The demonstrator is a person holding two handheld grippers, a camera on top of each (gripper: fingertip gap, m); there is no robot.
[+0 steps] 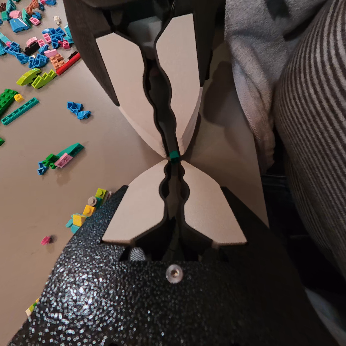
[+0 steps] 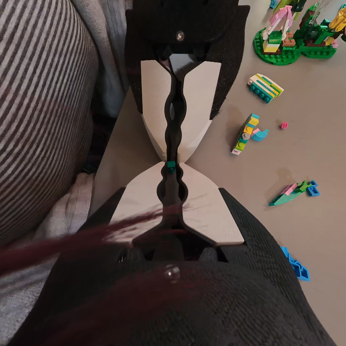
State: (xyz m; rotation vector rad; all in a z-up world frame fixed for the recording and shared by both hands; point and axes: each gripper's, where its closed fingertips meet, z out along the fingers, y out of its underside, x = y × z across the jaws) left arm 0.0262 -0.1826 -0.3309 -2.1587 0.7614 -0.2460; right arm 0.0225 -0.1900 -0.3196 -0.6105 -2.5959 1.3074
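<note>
The left wrist view shows, at far left, a dense scatter of loose plastic building bricks (image 1: 35, 43) in blue, pink, teal and lime on the beige tabletop (image 1: 104, 168); a red bar-shaped brick (image 1: 68, 63) lies at the scatter's near edge. The right wrist view does not show that scatter. It shows instead, at far right, a part-built green brick model on round green baseplates (image 2: 295, 41), a small striped teal, yellow and white brick assembly (image 2: 265, 88) nearer the camera, and a loose pink round stud (image 2: 284, 125). A teal wedge assembly with a pink plate (image 1: 63, 157) appears in both views. No container is in sight; the bricks lie directly on the table.

At centre, the two grippers meet tip to tip above the table's near edge. The left gripper (image 1: 173, 162) and the right gripper (image 2: 170, 168) are each nearly closed, and a tiny dark green brick piece (image 1: 174, 155) sits exactly at the junction of the four white fingertips. Both pairs of fingertips appear to pinch it; whether it is one piece or two joined cannot be told.

A person's striped grey garment (image 1: 309, 131) and pale grey fabric (image 1: 249, 56) border the table edge.
</note>
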